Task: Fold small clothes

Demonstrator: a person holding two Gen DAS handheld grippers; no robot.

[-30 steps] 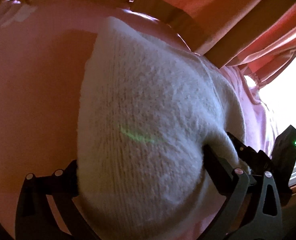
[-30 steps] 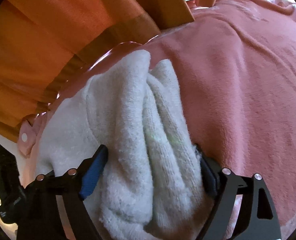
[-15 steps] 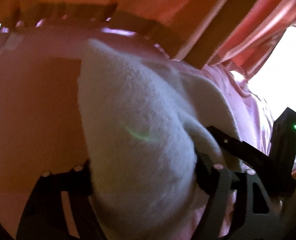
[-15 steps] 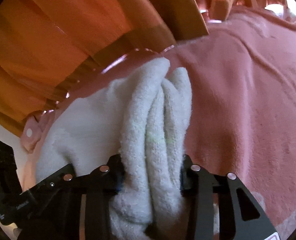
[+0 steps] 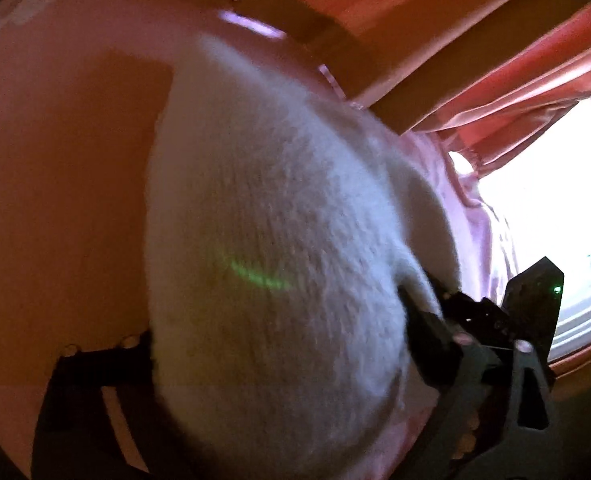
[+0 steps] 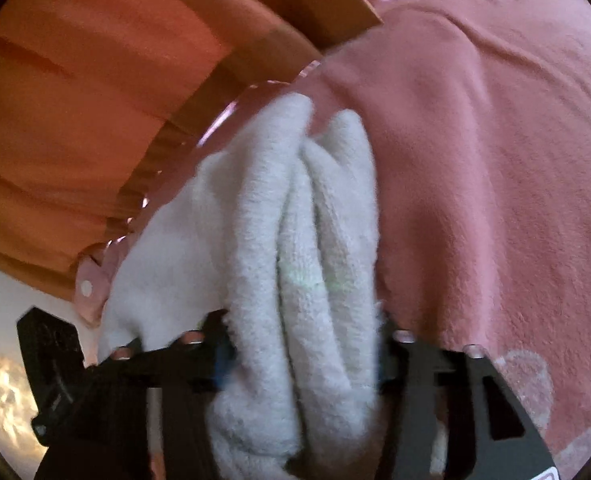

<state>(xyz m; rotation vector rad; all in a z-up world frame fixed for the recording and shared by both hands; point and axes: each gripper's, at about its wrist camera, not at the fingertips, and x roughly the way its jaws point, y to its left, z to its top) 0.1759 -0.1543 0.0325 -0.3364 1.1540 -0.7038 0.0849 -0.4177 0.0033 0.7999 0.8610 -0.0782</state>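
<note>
Pinched between the jaws of the right gripper (image 6: 303, 356) is a bunched white fuzzy knitted garment (image 6: 295, 248), its soft pile gathered into several upright ridges that the two pads press together from either side; these jaws have just been closing on it and now stand narrow around the bundle. The left gripper (image 5: 279, 356) straddles the broad, smooth end of the same white knit (image 5: 279, 232). Its jaws have just been opening again after a brief squeeze and stand wide, with the cloth filling the space between them; whether the pads press on it at this moment cannot be told, since the left finger is mostly hidden behind the fabric and the view is blurred.

Outward from the grippers, the garment lies on a pink fleecy blanket (image 6: 495, 168) that covers the surface, close to the blanket's far edge, where a shiny pink hem (image 6: 231, 112) curves along an orange and brown striped curtain (image 6: 75, 100). In the left wrist view the right gripper's dark body shows just beside the cloth near the bright window side (image 5: 555, 208).

As a judgement, the fold looks partly made: the piece is already doubled over into layers, but it is bunched rather than flat. Squaring the layers, laying them down neatly and letting go seem to remain. No other clothes show.
</note>
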